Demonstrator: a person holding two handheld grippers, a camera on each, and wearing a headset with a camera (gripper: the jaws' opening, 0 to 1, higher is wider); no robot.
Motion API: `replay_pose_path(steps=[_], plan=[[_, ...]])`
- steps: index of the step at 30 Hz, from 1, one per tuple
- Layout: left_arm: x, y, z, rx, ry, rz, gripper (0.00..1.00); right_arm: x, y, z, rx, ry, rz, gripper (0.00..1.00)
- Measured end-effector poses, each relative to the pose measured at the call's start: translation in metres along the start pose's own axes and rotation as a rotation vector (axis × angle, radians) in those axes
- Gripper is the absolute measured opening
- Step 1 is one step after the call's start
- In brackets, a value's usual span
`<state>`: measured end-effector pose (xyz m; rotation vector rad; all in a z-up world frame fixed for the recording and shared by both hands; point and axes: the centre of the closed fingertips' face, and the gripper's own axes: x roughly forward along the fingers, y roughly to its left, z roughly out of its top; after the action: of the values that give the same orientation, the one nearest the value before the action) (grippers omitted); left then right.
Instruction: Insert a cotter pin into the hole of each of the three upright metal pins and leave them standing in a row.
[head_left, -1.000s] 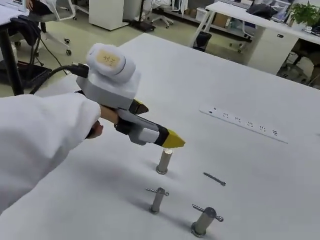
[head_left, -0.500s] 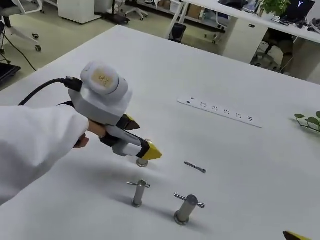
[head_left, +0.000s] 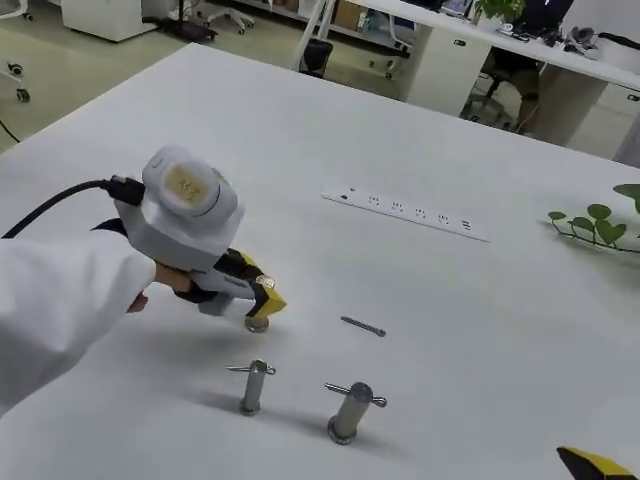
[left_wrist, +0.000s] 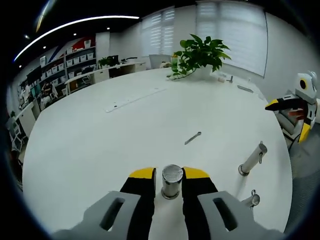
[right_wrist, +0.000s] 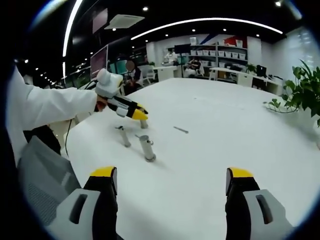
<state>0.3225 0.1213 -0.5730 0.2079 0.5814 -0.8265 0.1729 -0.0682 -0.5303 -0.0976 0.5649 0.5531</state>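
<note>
1. Upright on bench (head_left: 480, 330): two fitted metal pins (head_left: 251, 388) (head_left: 348, 412), one bare metal pin (left_wrist: 172, 181).
2. One loose cotter pin (head_left: 362, 326) lies flat on the bench.
3. Left claw (left_wrist: 168, 174) is narrow and flanks the bare metal pin; grip cannot be told.
4. Right claw (right_wrist: 171, 173) is wide and empty.

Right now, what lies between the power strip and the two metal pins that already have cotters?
A loose cotter pin lying flat on the table; the head view shows it.

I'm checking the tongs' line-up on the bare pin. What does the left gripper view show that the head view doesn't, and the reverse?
Left gripper view: the bare metal pin stands between the jaws of the left tongs, flat top visible; contact unclear. Head view: a hand holds those tongs, whose yellow tip hides that pin's top. Both: the loose cotter pin, a thin fitted pin, a thick fitted pin, the power strip.
</note>
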Motion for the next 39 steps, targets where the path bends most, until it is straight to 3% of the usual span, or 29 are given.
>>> replay_pose_path(steps=[3, 5, 8, 11, 20, 26, 30, 34, 39], plan=[[0.001, -0.002, 0.0, -0.006, -0.01, -0.017, 0.11, -0.001, -0.003, 0.004, -0.007, -0.006, -0.009, 0.87], [0.0, -0.003, 0.0, -0.083, -0.018, -0.034, 0.12, -0.001, -0.005, 0.006, -0.01, -0.012, -0.015, 0.87], [-0.001, 0.002, 0.001, -0.08, -0.016, -0.015, 0.11, -0.001, -0.005, 0.01, -0.013, -0.022, -0.02, 0.87], [-0.003, 0.005, 0.0, -0.115, -0.019, 0.006, 0.1, 0.001, -0.001, 0.011, -0.019, -0.025, -0.014, 0.87], [-0.031, 0.002, -0.008, -0.086, -0.008, 0.029, 0.1, 0.003, 0.006, 0.012, -0.051, -0.028, 0.004, 0.87], [-0.056, -0.016, -0.012, -0.072, -0.016, 0.019, 0.1, 0.007, 0.012, 0.01, -0.079, -0.017, 0.021, 0.87], [-0.072, -0.027, -0.016, -0.092, -0.023, 0.008, 0.1, 0.008, 0.017, 0.012, -0.089, -0.026, 0.03, 0.87], [-0.085, -0.036, -0.023, -0.104, -0.027, 0.007, 0.1, 0.008, 0.022, 0.013, -0.105, -0.033, 0.042, 0.87], [-0.098, -0.055, -0.034, -0.088, -0.025, 0.001, 0.1, 0.007, 0.027, 0.007, -0.14, -0.006, 0.051, 0.87]])
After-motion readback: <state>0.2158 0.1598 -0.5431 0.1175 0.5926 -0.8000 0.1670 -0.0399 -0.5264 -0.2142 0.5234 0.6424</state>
